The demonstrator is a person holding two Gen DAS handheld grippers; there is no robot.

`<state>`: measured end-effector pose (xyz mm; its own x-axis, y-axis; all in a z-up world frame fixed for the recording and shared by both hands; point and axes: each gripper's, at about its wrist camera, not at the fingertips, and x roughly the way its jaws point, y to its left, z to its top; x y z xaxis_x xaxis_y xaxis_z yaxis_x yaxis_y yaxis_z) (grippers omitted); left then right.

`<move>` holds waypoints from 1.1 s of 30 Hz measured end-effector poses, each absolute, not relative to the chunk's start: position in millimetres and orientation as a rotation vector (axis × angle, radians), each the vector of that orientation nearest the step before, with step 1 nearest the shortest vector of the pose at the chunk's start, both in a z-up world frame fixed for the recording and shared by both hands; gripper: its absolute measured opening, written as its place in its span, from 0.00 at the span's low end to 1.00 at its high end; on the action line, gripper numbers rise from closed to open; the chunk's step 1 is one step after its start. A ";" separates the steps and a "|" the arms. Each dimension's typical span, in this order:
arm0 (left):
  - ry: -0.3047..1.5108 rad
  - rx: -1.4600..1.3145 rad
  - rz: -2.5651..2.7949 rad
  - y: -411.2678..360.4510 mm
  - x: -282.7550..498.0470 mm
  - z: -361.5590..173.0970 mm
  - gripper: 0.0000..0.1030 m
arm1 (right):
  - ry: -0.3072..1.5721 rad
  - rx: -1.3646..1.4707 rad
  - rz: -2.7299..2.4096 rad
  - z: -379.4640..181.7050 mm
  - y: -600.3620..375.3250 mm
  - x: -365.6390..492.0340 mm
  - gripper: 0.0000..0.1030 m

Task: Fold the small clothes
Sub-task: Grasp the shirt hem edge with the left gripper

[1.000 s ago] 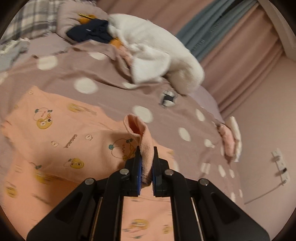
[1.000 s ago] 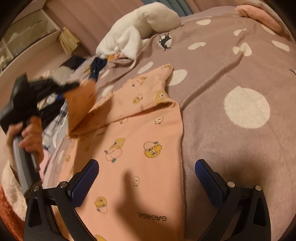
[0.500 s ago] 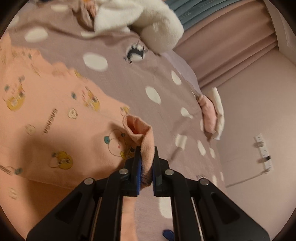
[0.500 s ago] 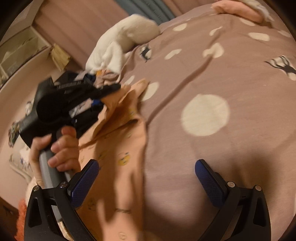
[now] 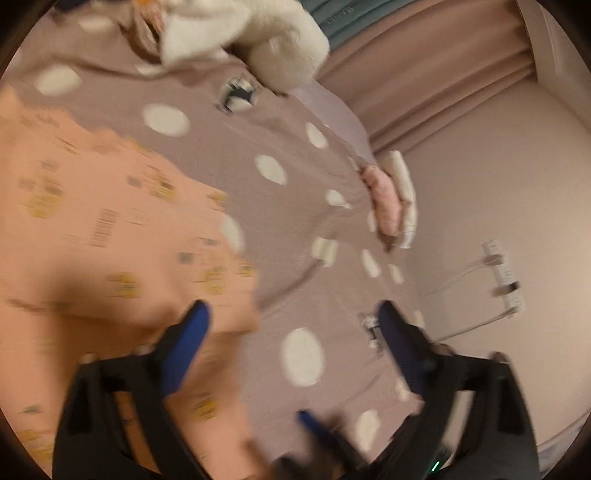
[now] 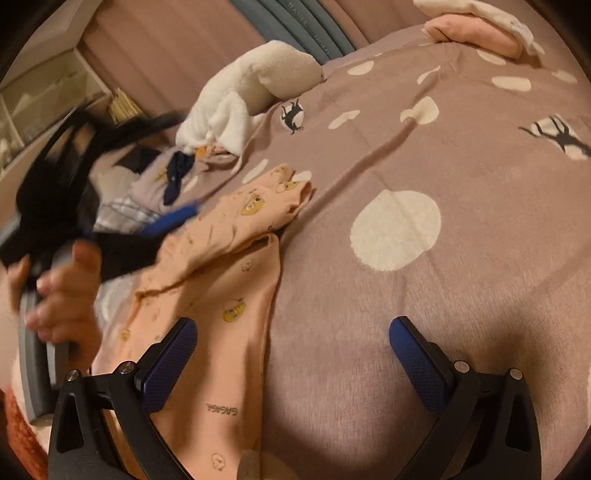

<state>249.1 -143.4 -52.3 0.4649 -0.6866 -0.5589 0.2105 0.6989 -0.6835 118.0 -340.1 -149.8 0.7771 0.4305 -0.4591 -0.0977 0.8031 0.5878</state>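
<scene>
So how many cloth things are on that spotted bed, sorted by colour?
Peach printed garment: 1
White plush toy: 1
Navy garment: 1
Pink folded cloth: 1
White folded cloth: 1
Plaid cloth: 1
Total: 6

The garment [image 6: 236,280] lies on the blanket [image 6: 424,295], left of the middle in the right wrist view, its upper part folded across the lower. Far behind it sits a plush toy [image 6: 258,88], with a heap of clothes [image 6: 173,177] to its left. At the far right edge lies a folded pile [image 6: 476,29].
</scene>
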 end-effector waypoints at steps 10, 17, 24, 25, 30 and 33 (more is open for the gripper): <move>0.945 -0.544 -0.289 6.7 160.8 -47.6 1.00 | 0.659 0.484 0.296 -147.4 -325.2 93.1 1.00; 0.971 -0.745 -0.192 104.3 86.3 -69.5 1.00 | 0.718 0.654 0.389 -142.5 -331.5 57.0 1.00; 1.001 -0.655 -0.175 122.7 45.7 -77.8 0.99 | 0.740 0.706 0.370 -136.8 -328.2 23.3 1.00; 1.003 -0.630 -0.180 124.1 41.5 -80.3 0.99 | 0.754 0.683 0.353 -135.5 -325.0 20.3 1.00; 1.034 -0.554 -0.236 113.5 31.8 -99.9 0.99 | 0.800 0.582 0.318 -135.4 -307.4 7.3 1.00; 1.040 -0.496 -0.263 102.6 31.1 -109.3 0.99 | 0.840 0.586 0.307 -145.2 -301.1 8.9 1.00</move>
